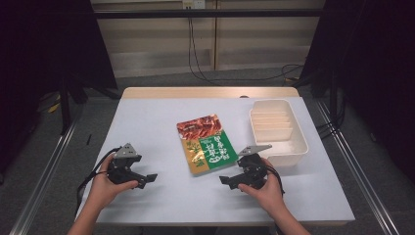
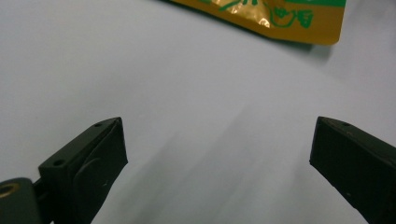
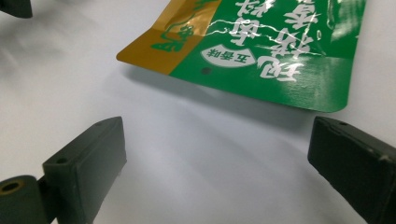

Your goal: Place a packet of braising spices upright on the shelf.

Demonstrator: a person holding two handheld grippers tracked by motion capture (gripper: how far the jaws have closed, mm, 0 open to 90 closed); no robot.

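A snack packet [image 1: 205,143] lies mid-desk [image 1: 147,122] — a white tray [image 1: 279,131] sits by the right edge. Left claw [image 1: 147,179] and right claw [image 1: 227,181] rest near the front edge — both gape, holding nothing.

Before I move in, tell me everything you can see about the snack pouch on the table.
The snack pouch is a flat, glossy foil packet lying face up on the white table, near its middle. The far half shows a reddish food photo, the near half is green with white characters, and a gold strip runs along one side. Its surface is slightly crinkled, and the near edge lifts a little, casting a shadow. It appears sealed. The table alone touches it; both grippers are apart from it.
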